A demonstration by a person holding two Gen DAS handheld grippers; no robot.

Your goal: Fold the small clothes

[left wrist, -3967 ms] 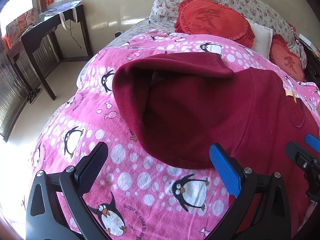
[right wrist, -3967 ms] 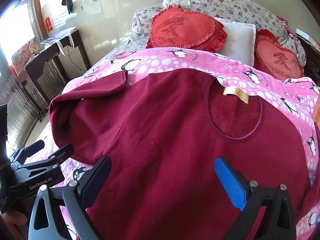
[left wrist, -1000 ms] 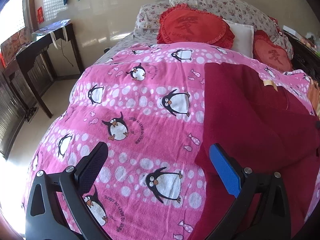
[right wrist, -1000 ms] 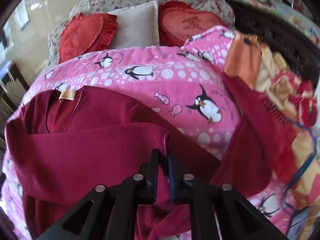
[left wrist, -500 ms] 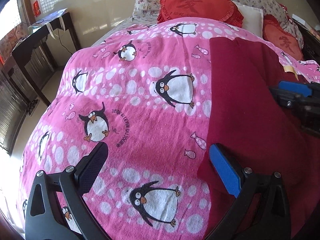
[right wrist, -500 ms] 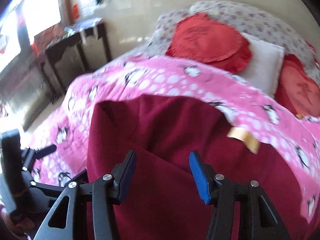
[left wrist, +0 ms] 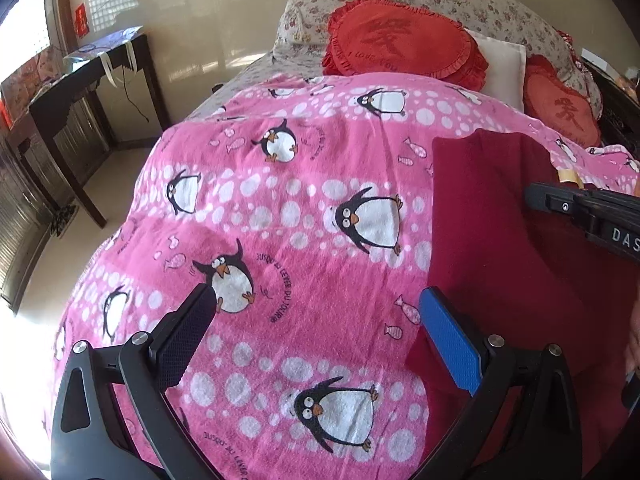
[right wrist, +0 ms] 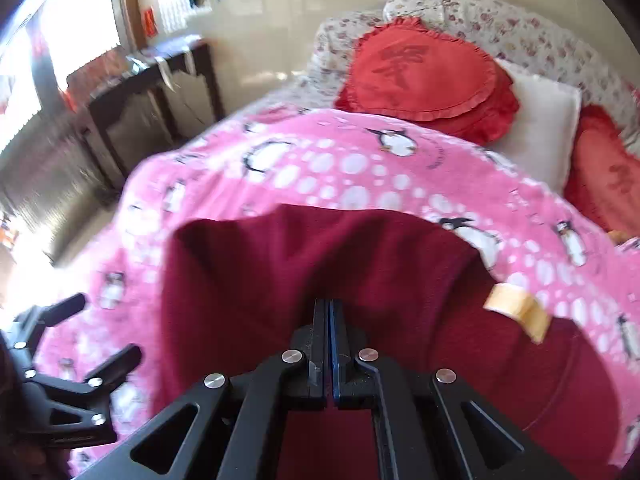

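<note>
My right gripper (right wrist: pixel 329 308) is clamped tight with nothing pinched, over the maroon top (right wrist: pixel 280 280) lying part-folded on the pink penguin blanket (left wrist: pixel 280 208). Left gripper (left wrist: pixel 316 324) gapes empty beside its edge. Next, I reckon: grab the hem, fold upward.

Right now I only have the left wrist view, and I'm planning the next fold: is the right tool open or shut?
Observer: Shut. The right wrist view shows the right tool with its pads pressed together, no cloth visible between them.
Operator: Where is it aimed?
Observer: At the middle of the maroon sweater, left of its tan label.
Operator: Is my left tool over the sweater?
Observer: No, from there the left tool is over the penguin blanket, clear of the sweater's edge.
</note>
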